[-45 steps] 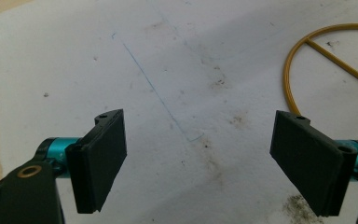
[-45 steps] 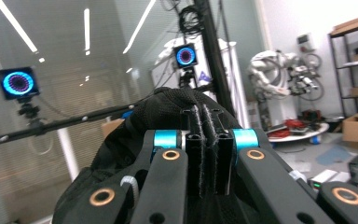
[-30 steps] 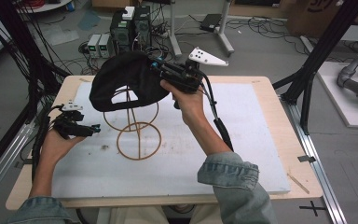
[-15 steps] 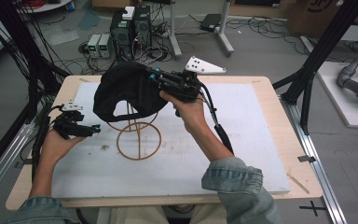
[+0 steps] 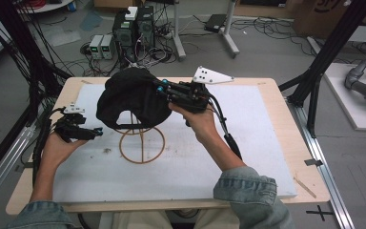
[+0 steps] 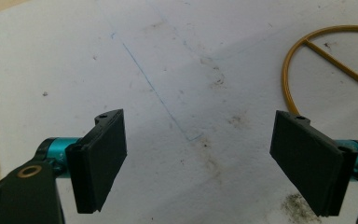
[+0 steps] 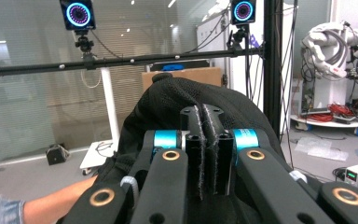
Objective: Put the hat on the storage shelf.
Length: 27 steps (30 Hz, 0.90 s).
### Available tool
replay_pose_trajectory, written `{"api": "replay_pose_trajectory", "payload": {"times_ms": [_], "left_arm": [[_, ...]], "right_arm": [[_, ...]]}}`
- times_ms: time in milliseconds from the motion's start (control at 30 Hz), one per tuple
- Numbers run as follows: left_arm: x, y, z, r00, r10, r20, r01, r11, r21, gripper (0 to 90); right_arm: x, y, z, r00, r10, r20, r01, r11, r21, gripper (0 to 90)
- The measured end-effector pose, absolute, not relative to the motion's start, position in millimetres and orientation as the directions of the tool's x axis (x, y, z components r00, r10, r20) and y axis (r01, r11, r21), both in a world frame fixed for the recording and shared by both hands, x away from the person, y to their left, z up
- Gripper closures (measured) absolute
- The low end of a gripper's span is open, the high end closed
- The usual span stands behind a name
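My right gripper (image 5: 161, 88) is clamped tight on the black mesh fabric cap (image 5: 128, 98), its two black pads pressed together with a fold of the cloth pinched between them, as the right gripper view shows with the cap (image 7: 186, 105) bulging up just beyond the jaws. Compared with a second ago I have carried the cap toward the right of the table and a little lower, so it now hangs over the upper ring of the thin brown wire hat stand (image 5: 142, 143) instead of off to its left, with the crown draping over the top of the upright post. I judge this puts me at the point of settling the cap onto the stand: it looks roughly centred, but whether it already rests on the upper ring I cannot tell, since the cloth hides it. My left gripper (image 5: 91, 133) has kept its place near the left edge of the white foam board (image 5: 248, 143), jaws wide apart and empty, the stand's base ring (image 6: 326, 56) just beyond its right pad. Next I would lower further before letting go.
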State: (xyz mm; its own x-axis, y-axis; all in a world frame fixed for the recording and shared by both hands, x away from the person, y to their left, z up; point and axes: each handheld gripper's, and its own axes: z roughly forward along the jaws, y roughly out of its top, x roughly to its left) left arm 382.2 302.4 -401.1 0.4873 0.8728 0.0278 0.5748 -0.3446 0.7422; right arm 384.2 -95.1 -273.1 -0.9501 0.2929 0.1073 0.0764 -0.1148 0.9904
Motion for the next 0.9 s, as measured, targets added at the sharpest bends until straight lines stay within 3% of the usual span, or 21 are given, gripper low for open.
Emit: {"api": "replay_pose_trajectory", "payload": {"times_ms": [900], "left_arm": [[382, 304, -403, 0.484, 0.875, 0.027, 0.582, -0.345, 0.736, 18.9]], "right_arm": [[367, -97, -296, -0.960, 0.279, -0.013, -0.001, 0.044, 0.999, 88.1]]}}
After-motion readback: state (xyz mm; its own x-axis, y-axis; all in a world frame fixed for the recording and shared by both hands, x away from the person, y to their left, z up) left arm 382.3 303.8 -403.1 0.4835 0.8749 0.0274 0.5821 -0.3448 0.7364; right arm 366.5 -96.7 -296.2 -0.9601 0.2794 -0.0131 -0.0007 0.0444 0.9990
